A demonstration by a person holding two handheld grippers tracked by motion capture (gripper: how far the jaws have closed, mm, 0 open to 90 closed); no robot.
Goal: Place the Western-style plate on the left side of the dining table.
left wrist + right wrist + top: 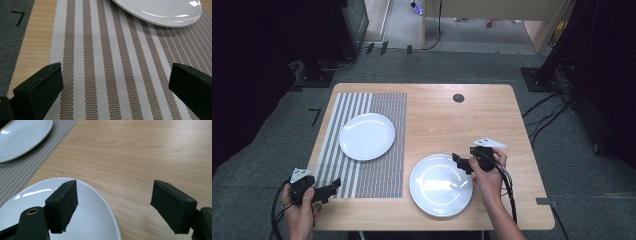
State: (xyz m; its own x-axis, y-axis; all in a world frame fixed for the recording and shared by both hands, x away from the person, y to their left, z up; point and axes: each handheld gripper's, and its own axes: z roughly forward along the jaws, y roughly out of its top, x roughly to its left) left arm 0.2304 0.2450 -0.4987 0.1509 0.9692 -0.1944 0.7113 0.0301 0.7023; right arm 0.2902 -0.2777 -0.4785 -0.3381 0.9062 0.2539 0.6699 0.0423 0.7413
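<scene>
Two white plates lie on the wooden table. One plate (366, 135) rests on the striped placemat (382, 165) at the left; its near rim (160, 12) shows at the top of the left gripper view. The other plate (440, 184) sits on bare wood near the front edge. My right gripper (460, 162) hovers open over this plate's right rim (100, 202), one jaw above the plate and one above the wood. My left gripper (333, 186) is open over the placemat's (112, 62) front left corner, with nothing between its jaws.
A dark round grommet (458, 97) is set into the table (472, 120) near its far edge. Grey carpet surrounds the table, with cables at the right and black stands behind. Bare wood (140, 152) stretches beyond the right gripper.
</scene>
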